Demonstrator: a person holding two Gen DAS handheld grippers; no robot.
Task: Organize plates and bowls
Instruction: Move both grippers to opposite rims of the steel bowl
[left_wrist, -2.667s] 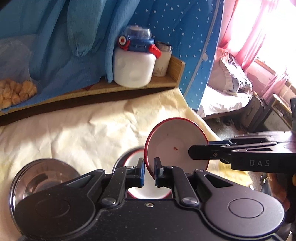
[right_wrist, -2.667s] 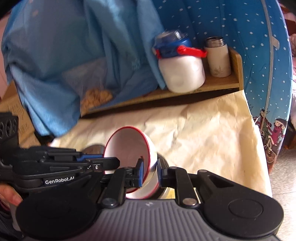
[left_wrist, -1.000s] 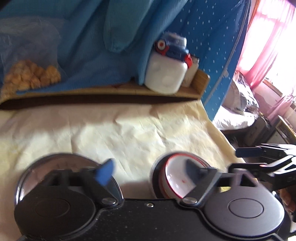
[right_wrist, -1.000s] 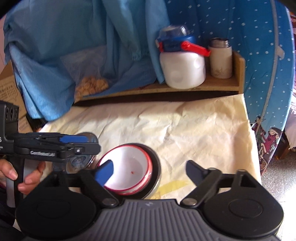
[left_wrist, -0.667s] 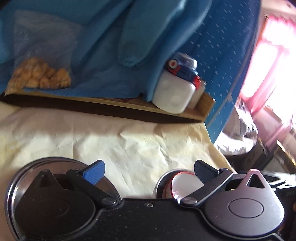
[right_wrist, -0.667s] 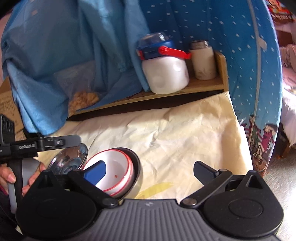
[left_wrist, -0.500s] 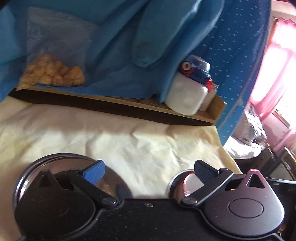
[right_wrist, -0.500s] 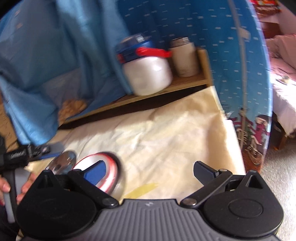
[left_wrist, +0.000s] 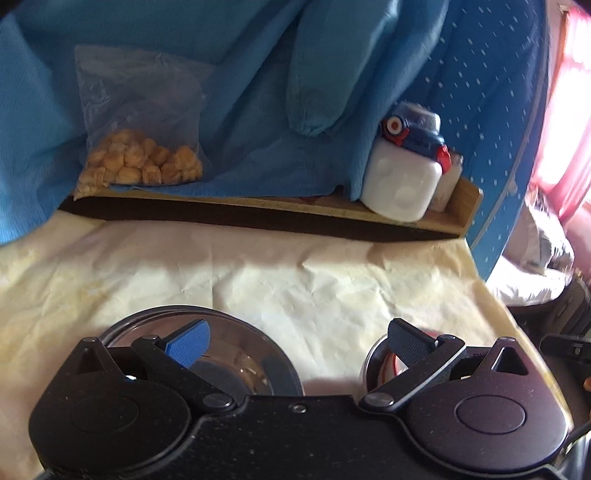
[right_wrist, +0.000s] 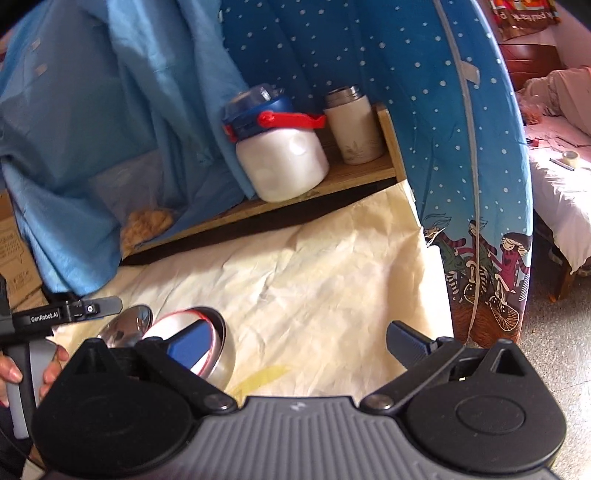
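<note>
On the left claw (right_wrist: 92, 308), "GenRobot.AI"; both it and right claw (right_wrist: 299, 341) gape empty.

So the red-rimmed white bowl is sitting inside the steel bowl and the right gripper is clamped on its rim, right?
Not quite. The red-rimmed white bowl does sit inside the steel bowl, but the right gripper is open and grips nothing, as the right wrist view shows.

Left gripper (left_wrist: 297, 341) spread wide, nothing between the fingers, above cream table cover (left_wrist: 258, 280). Steel plate (left_wrist: 236, 332) under its blue-padded finger; red-rimmed bowl (left_wrist: 391, 367) in a steel bowl (left_wrist: 371, 360) behind the other.
</note>
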